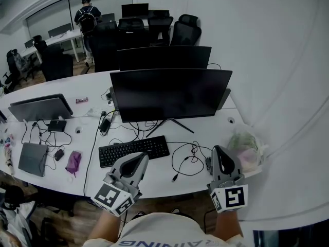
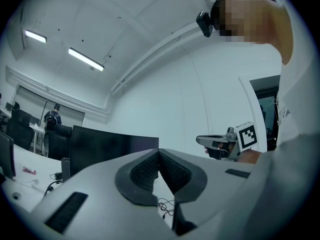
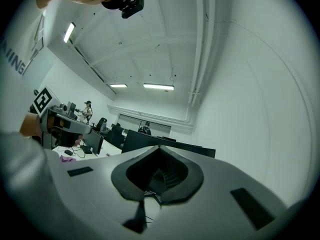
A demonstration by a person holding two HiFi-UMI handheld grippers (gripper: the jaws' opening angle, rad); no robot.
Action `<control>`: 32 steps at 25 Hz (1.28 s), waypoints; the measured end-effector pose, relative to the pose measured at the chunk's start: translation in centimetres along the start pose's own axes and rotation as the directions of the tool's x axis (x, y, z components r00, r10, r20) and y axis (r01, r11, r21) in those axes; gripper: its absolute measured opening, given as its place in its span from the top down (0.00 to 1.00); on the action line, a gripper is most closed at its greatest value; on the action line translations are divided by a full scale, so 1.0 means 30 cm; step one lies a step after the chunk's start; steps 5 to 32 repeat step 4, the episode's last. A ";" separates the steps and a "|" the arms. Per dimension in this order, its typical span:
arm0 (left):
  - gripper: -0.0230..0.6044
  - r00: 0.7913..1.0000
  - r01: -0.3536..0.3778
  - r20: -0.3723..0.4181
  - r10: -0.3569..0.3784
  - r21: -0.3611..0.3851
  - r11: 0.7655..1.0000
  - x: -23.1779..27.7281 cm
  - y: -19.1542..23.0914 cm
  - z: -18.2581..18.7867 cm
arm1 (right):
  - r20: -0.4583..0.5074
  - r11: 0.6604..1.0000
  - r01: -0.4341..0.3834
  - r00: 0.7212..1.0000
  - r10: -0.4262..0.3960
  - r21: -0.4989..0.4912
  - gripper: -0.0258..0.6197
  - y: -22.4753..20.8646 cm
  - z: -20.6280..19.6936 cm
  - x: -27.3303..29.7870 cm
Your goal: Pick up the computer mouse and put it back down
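Note:
A small dark object (image 1: 59, 154) that may be the computer mouse lies at the left of the white desk (image 1: 154, 176), beside a closed laptop; it is too small to be sure. My left gripper (image 1: 140, 157) hovers over the desk's front edge, just right of the keyboard (image 1: 133, 151). Its jaws are shut with nothing between them, and the pads (image 2: 150, 169) meet. My right gripper (image 1: 218, 151) is held level near the desk's right end, also shut and empty (image 3: 159, 151). Each gripper view shows the other gripper off to the side.
Two dark monitors (image 1: 169, 94) stand behind the keyboard. A loose black cable (image 1: 187, 161) lies between the grippers. A plastic bag (image 1: 247, 148) sits by the right gripper, a purple pouch (image 1: 73, 162) by the laptop (image 1: 33, 158). A person (image 1: 87, 19) stands far back.

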State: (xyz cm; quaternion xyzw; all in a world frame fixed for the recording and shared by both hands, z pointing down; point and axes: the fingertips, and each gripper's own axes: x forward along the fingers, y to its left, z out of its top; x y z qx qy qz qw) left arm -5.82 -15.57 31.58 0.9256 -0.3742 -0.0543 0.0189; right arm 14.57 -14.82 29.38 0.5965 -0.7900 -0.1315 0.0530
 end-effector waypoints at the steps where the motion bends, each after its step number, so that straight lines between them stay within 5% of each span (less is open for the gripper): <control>1: 0.96 1.000 0.000 -0.001 0.000 0.000 1.000 0.000 -0.003 0.000 | -0.001 1.000 0.000 1.000 0.000 0.000 0.93 -0.001 -0.002 -0.001; 32: 0.96 1.000 0.002 -0.002 -0.002 0.001 1.000 -0.002 -0.010 0.001 | -0.004 1.000 0.000 1.000 0.000 0.002 0.93 -0.001 -0.005 -0.007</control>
